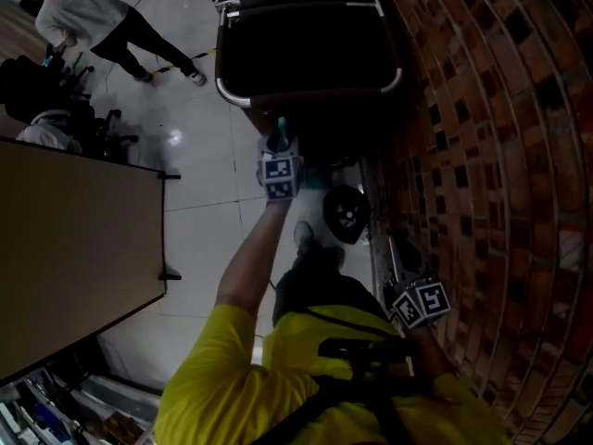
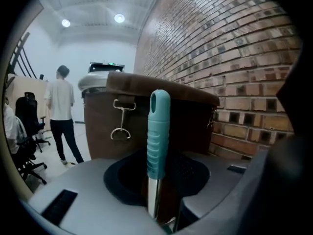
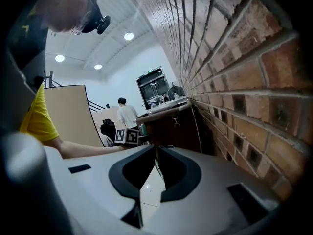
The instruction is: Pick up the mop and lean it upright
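The mop's teal ribbed handle grip [image 2: 158, 126] stands upright on a metal shaft, and my left gripper [image 2: 156, 163] is shut on that shaft just below the grip. In the head view the left gripper [image 1: 280, 146] is held out at arm's length in front of a dark cart, with the teal handle tip [image 1: 281, 124] poking past it. The rest of the mop is hidden. My right gripper [image 1: 397, 256] hangs low beside the brick wall. Its jaws [image 3: 155, 149] meet at the tips with nothing seen between them.
A brick wall [image 1: 500, 156] runs along the right. A dark brown cart [image 1: 306, 54] with a metal hook on its side [image 2: 120, 119] stands straight ahead. A table [image 1: 74, 239] lies to the left. A person [image 1: 88, 12] and office chairs are farther off on the tiled floor.
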Demonstrator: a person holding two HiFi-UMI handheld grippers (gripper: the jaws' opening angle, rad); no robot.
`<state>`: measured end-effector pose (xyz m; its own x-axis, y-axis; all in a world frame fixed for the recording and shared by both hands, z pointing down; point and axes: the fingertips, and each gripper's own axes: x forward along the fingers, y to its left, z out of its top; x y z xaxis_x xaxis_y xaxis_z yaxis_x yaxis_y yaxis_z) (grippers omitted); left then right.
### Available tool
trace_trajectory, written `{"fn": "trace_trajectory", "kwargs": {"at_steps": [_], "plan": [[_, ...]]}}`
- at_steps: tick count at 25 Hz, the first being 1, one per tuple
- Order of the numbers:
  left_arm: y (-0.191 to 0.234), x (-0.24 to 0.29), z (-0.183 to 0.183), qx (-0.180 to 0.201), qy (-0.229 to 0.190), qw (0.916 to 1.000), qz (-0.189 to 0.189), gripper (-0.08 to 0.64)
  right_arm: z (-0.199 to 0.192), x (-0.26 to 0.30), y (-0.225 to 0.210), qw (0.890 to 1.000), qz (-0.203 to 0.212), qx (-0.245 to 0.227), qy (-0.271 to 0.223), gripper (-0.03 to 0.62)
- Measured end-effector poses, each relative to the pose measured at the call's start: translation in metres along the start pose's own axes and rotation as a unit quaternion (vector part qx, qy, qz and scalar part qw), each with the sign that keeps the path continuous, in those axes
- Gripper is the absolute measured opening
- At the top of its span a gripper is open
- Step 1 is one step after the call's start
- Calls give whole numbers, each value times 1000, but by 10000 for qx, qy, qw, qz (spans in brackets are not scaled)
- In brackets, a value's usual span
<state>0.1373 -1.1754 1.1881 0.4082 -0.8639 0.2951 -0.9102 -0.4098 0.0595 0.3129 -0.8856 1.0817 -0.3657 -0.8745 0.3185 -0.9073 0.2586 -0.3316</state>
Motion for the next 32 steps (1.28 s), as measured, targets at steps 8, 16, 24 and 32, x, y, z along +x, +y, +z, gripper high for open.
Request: {"fn": "trace_trajectory", "kwargs": {"at_steps": [8,16,24,32], "plan": [[10,31,-7,-230,307,9992,56,164,-2,13,4,10000,-2,67,65,28],[20,10,-46,-695,612,9957,91,261,-2,27,9,9999,53,65,96,28],[3,-166,-1,-919,-427,9946,225,106,20,20,10,9996,115,-9,-256,8],[-55,-288,119,-734,-1478,9856,-380,2,57,2,35,9960,221,-391,-770,5]]}}
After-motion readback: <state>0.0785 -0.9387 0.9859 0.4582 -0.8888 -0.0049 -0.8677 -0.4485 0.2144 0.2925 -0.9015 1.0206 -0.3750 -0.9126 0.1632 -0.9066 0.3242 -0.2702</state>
